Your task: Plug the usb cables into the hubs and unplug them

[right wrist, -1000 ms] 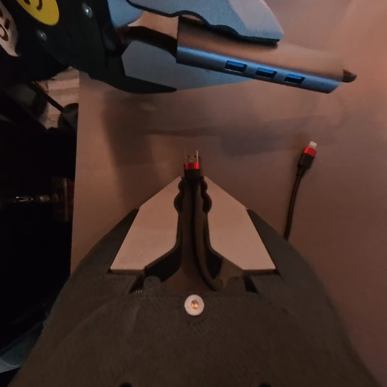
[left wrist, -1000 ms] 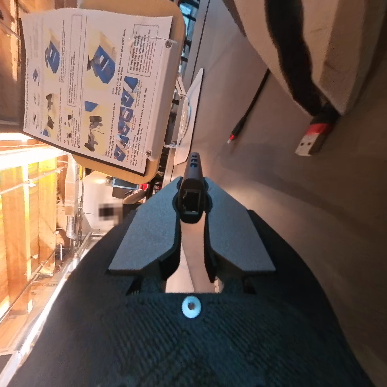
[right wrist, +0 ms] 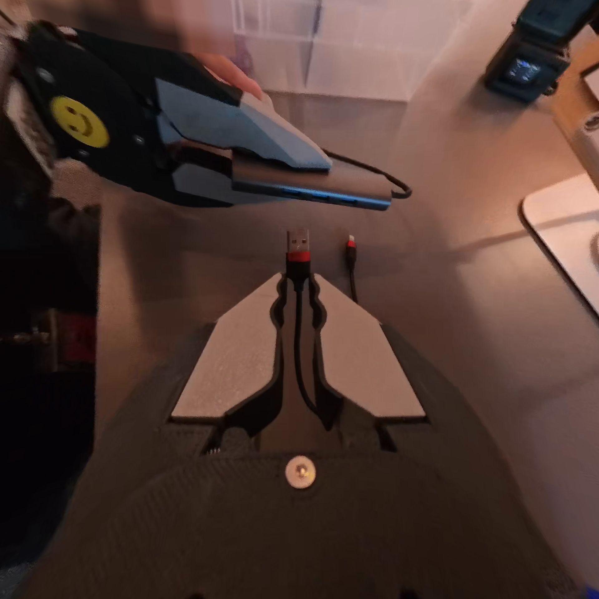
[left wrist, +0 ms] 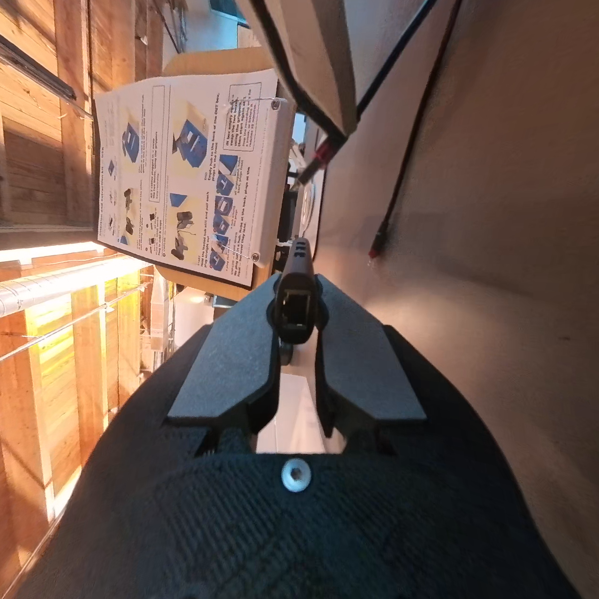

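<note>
Clamping the grey hub (right wrist: 311,184) flat at upper left, the left gripper (right wrist: 246,162) holds it above the tabletop (right wrist: 453,324). Just near of its blue ports, the right gripper's (right wrist: 297,278) fingers (right wrist: 246,350) pinch the red-collared USB plug (right wrist: 298,246), with a second cable end (right wrist: 351,249) lying to the right.

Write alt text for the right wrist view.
The right gripper pinches a red-collared USB plug aimed at the blue ports of a grey hub, held just ahead by the left gripper. A second cable end lies on the table.
</note>
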The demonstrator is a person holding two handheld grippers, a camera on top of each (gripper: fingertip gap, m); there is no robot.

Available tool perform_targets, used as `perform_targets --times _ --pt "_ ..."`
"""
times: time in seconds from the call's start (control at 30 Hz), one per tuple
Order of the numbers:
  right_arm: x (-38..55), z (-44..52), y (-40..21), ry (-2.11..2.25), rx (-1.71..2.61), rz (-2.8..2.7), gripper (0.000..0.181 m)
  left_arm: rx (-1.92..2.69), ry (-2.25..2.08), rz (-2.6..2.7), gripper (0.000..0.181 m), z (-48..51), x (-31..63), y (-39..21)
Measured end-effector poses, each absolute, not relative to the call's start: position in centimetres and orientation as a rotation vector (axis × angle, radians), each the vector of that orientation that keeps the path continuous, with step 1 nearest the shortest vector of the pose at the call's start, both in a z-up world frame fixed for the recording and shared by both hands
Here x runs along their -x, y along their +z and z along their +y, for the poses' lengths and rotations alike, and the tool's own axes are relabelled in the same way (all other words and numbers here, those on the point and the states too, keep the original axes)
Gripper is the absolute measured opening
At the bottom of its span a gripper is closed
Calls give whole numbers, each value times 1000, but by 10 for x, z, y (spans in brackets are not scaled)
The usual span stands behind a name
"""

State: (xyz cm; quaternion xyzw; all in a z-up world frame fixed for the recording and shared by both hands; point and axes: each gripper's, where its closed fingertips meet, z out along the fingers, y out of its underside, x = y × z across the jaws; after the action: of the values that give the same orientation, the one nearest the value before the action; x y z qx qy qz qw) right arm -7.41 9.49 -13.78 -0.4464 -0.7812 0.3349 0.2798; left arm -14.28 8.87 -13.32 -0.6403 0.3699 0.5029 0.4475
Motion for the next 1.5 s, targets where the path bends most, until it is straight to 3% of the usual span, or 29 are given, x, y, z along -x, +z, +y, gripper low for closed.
perform_targets --times 0.17,0.6,1.17,1.5 --pt "75 97 -146 636 1230 -2121 11 1588 1241 956 14 90 139 -138" --pt "75 85 -161 474 1231 -2196 10 1479 1350 1098 14 89 123 -143" --pt "78 82 -160 457 1298 -2177 10 1372 1567 1215 15 92 122 -149" --pt "89 78 -171 590 1413 -2145 10 1553 1534 1153 14 90 135 -159"
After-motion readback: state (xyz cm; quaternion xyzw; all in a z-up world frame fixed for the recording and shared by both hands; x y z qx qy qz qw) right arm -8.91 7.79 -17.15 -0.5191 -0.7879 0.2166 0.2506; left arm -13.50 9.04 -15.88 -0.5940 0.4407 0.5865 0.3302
